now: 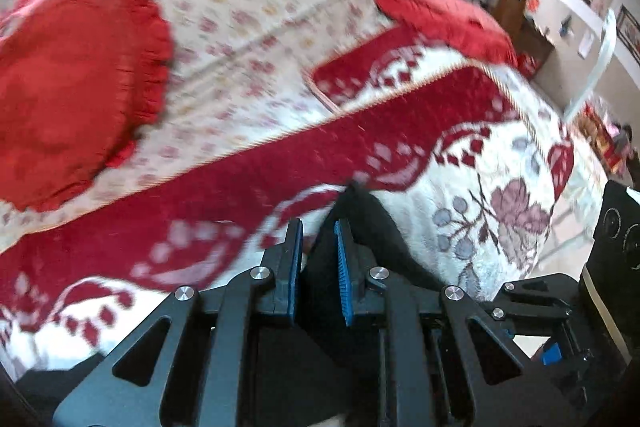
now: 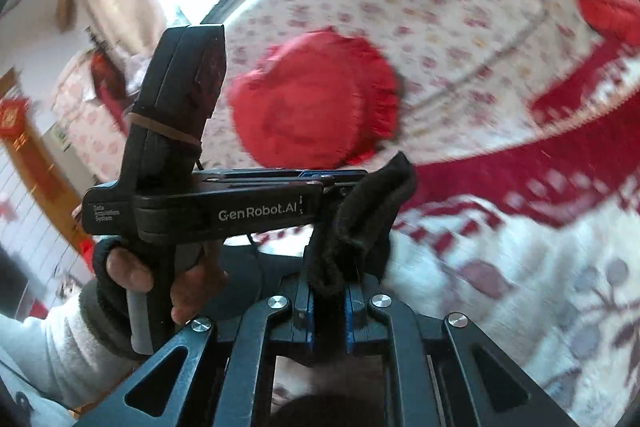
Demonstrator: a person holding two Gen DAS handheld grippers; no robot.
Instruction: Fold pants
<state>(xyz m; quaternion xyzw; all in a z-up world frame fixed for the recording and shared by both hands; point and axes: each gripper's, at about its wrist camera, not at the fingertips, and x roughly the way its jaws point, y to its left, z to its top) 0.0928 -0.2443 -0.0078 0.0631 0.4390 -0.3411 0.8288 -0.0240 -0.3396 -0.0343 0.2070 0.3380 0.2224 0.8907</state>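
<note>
Now, both grippers – L gripper (image 1: 320,239), R gripper (image 2: 328,303) – clamping pants (image 2: 360,215)

Left hand-held gripper (image 1: 318,259): matt black plastic links joined by bright polished metal pins, its fingers (image 1: 343,267) lined with ribbed blue rubbery pads; the right hand-held gripper (image 2: 328,307) was finished alike. The pants (image 2: 356,219) were a soft, matt black knit cloth with a slightly fuzzy nap. The blanket (image 1: 460,187) looked thick and plush in red and white, the bedsheet (image 1: 248,7) a thin, smooth printed cloth, and the cushion (image 1: 76,83) a matt red fabric with a gathered frill.
</note>
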